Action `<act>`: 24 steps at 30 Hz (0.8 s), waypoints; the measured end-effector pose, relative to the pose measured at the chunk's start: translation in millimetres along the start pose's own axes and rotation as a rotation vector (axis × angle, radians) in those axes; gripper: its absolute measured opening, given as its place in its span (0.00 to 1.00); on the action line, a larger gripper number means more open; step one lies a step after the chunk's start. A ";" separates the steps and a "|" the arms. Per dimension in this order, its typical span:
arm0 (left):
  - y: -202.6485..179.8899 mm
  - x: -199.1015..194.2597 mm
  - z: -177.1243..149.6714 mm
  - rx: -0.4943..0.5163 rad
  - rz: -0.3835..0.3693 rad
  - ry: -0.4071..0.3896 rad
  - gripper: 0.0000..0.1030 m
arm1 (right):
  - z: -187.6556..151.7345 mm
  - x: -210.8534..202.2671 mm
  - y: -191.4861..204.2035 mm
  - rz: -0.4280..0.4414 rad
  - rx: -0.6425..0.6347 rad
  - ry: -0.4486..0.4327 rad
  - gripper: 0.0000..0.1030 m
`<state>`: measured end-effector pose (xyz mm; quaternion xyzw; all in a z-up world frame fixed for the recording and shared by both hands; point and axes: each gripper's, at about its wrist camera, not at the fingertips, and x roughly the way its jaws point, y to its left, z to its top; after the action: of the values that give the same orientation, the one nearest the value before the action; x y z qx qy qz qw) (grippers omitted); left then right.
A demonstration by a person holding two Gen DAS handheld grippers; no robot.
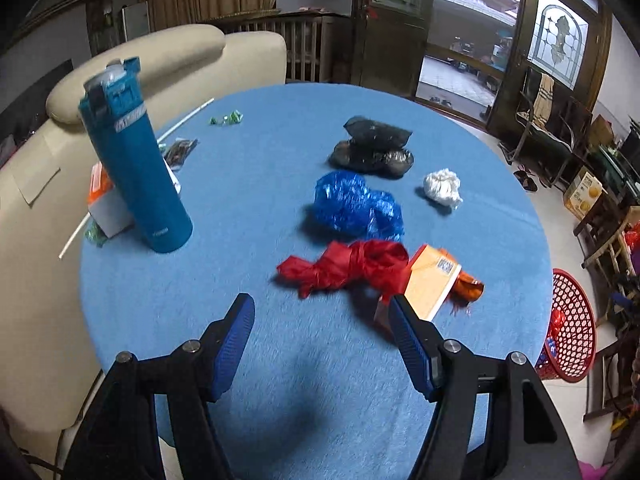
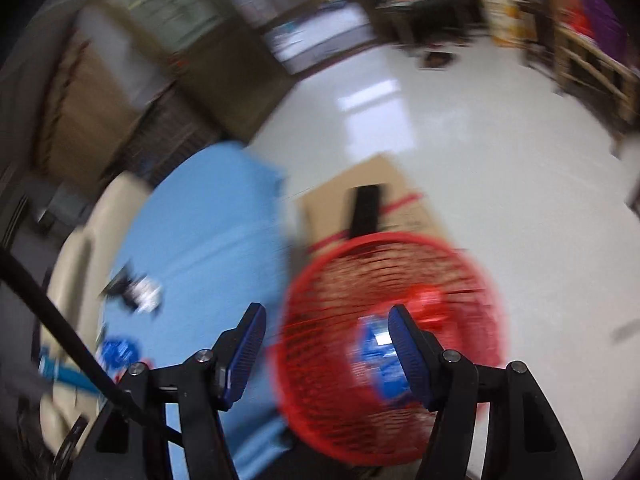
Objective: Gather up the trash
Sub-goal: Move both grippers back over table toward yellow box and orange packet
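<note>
Left claw (image 1: 322, 320) open, empty, over counter (image 1: 240, 360) near edge; red plastic bag (image 1: 348, 268) lies just ahead, long axis crosswise. Right claw (image 2: 326, 332) open, empty above red basket (image 2: 384, 344) beside counter.

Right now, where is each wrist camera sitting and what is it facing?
Left wrist: on the left claw, looking down over the blue table at the red bag; its open fingers show.
Right wrist: on the right claw, above the red basket; open fingers show, blurred.
Shared: table and basket.
</note>
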<state>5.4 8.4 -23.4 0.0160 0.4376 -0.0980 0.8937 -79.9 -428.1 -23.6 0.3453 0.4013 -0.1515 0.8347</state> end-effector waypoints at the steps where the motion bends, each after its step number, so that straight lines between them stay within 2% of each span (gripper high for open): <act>1: 1.6 0.8 -2.9 0.003 -0.002 0.001 0.68 | -3.8 8.0 20.4 0.030 -0.047 0.020 0.66; 4: 3.2 2.6 -11.5 0.001 -0.030 0.015 0.68 | -21.5 36.1 86.7 0.107 -0.212 0.081 0.65; 8: -0.8 7.5 -24.1 0.022 -0.068 0.040 0.68 | -59.6 73.6 169.6 0.178 -0.463 0.142 0.50; 11: -2.4 14.0 -31.0 0.031 -0.111 0.061 0.68 | -85.1 100.6 214.7 0.216 -0.593 0.194 0.49; 16: -0.2 19.5 -33.4 0.013 -0.171 0.077 0.68 | -111.5 143.3 256.3 0.261 -0.698 0.287 0.47; 24: -10.1 33.2 -26.3 0.036 -0.259 0.109 0.68 | -117.0 181.1 276.9 0.216 -0.786 0.303 0.46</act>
<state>2.9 -3.8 -65.2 -0.0192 0.4821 -0.2192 0.8480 115.2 -143.8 -89.3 0.0594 0.5079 0.1533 0.8456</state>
